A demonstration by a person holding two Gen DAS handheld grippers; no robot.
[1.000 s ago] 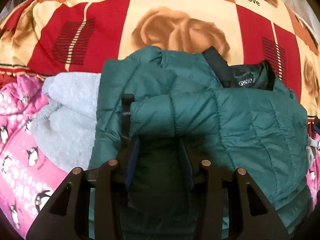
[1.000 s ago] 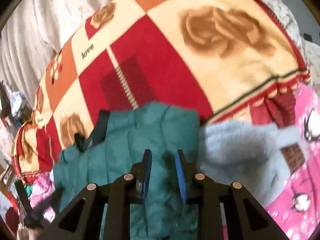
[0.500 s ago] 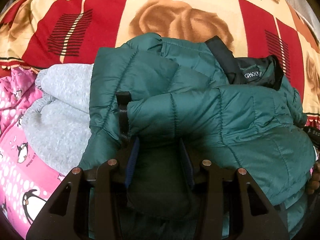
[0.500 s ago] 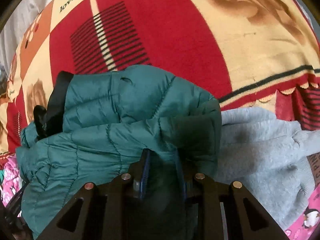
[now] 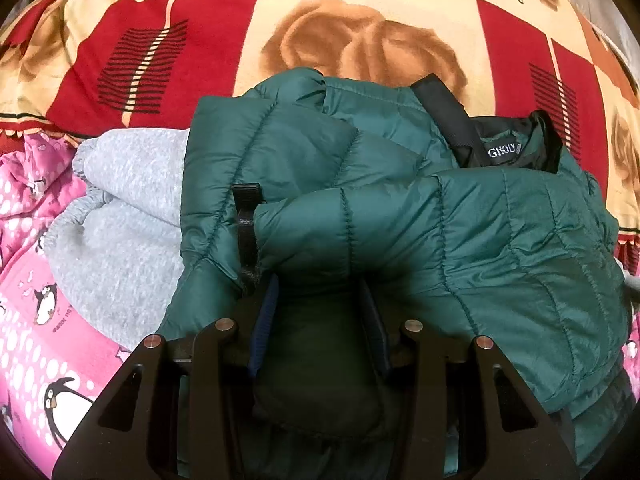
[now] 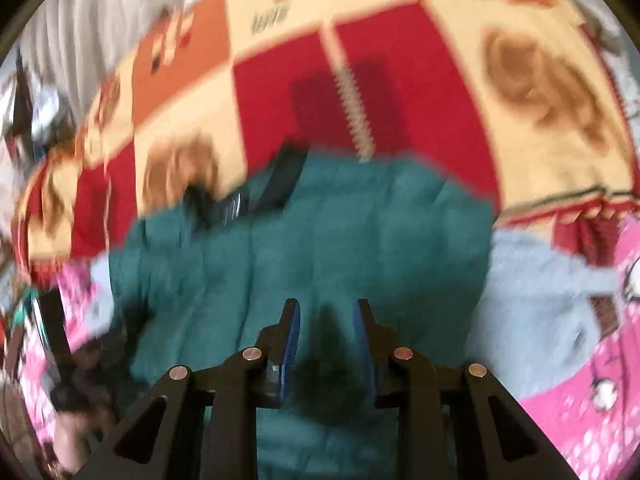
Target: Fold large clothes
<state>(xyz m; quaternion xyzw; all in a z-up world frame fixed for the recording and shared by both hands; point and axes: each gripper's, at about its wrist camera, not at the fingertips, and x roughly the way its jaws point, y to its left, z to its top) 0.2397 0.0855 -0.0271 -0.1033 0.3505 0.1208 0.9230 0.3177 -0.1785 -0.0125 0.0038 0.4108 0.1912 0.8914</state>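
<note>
A dark green quilted puffer jacket (image 5: 460,240) lies folded on the bed, black collar with a label at the back right. My left gripper (image 5: 318,284) is shut on a thick fold of the jacket, and the padding bulges between its fingers. In the blurred right wrist view the jacket (image 6: 320,240) lies flat below my right gripper (image 6: 326,308), which is open and holds nothing, raised above the fabric.
A folded grey sweatshirt (image 5: 120,220) lies against the jacket's left side and shows in the right wrist view (image 6: 540,300). A red, orange and cream blanket (image 5: 360,32) covers the bed behind. A pink penguin sheet (image 5: 36,320) lies in front.
My right gripper let go of the jacket fold and pulled up and back, and its view is now blurred. The left gripper kept its hold and barely moved.
</note>
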